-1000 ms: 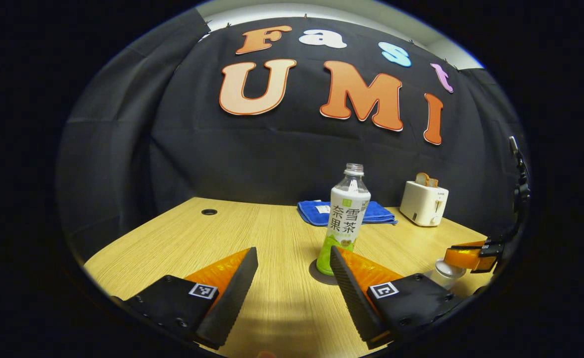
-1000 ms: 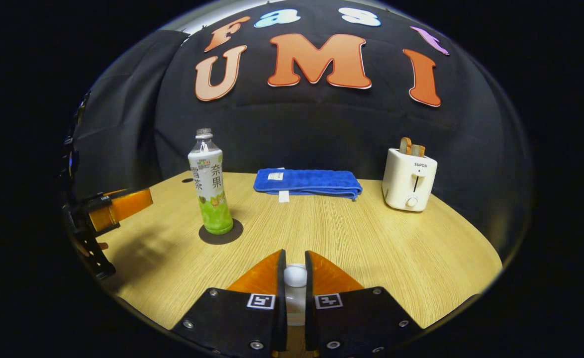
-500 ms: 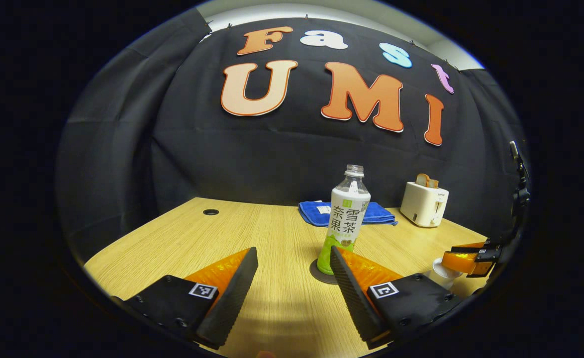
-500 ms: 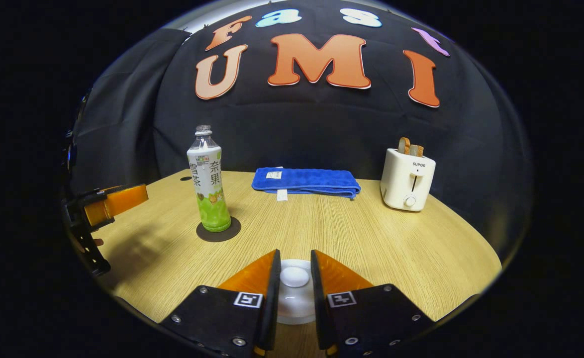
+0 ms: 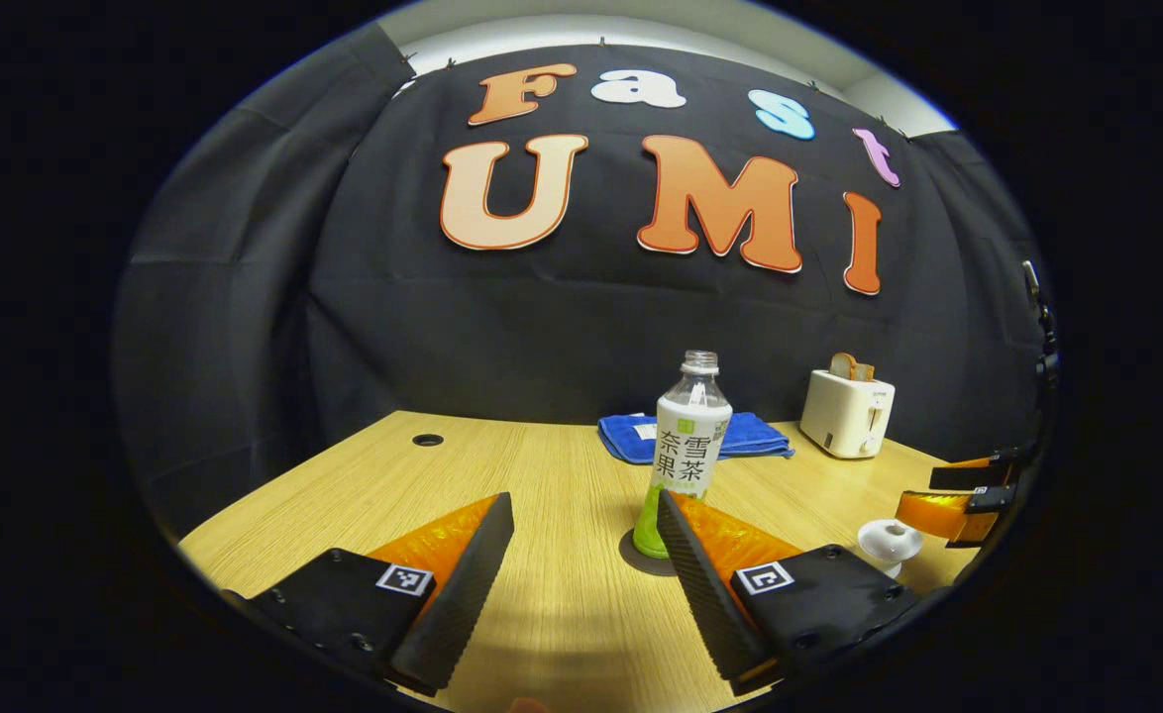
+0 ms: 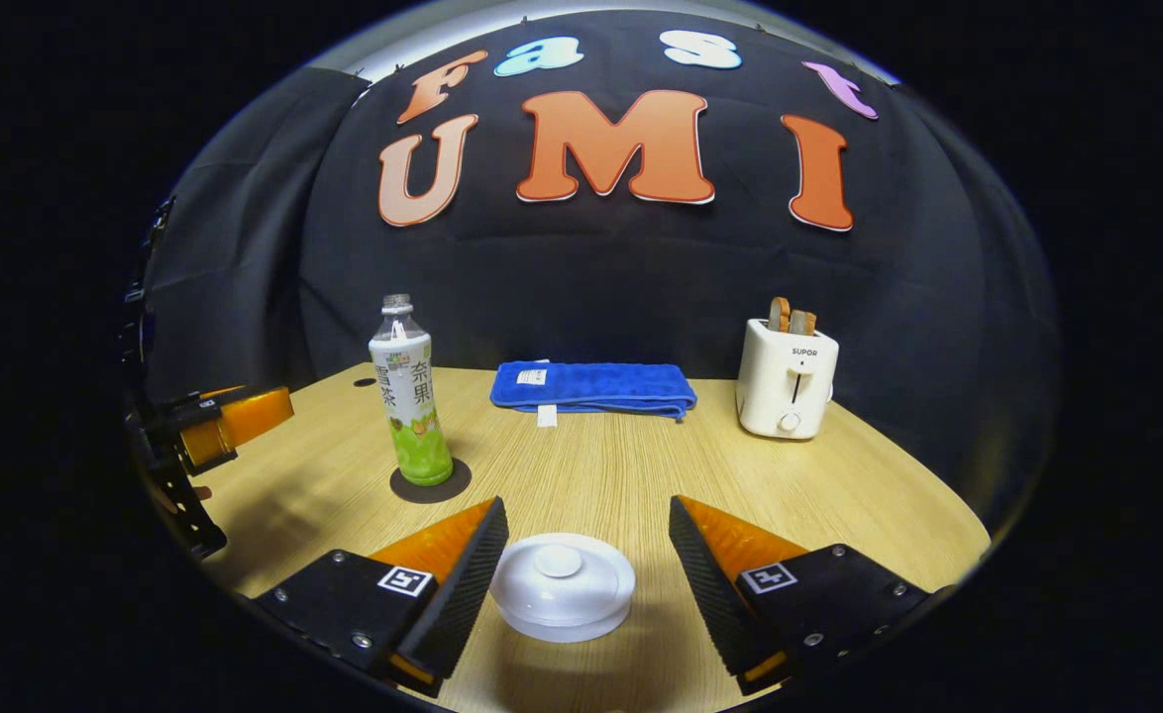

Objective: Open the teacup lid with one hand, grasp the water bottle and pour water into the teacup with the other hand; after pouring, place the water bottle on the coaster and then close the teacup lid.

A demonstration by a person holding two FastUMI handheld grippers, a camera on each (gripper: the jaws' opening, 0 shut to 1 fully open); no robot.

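A white teacup with its lid [image 6: 562,586] on and a small knob on top sits on the table just ahead of my right gripper [image 6: 586,510], which is open, its fingers spread wide to either side of the lid without touching it. The capless water bottle [image 6: 408,396] with a green base stands upright on a dark round coaster [image 6: 430,483] at the left. In the left gripper view the bottle [image 5: 690,446] is just beyond my open left gripper [image 5: 581,505], by its right finger. The teacup lid [image 5: 889,540] and right gripper [image 5: 958,500] show far right.
A folded blue towel [image 6: 591,386] lies at the back of the wooden table [image 6: 740,495]. A white toaster [image 6: 788,381] with bread in it stands at the back right. My left gripper [image 6: 215,426] and a hand show at the left edge.
My right gripper, shut on the lid's knob a second ago, has opened wide and drawn back; the lid rests on the teacup. The left gripper has pulled back slightly from the bottle.
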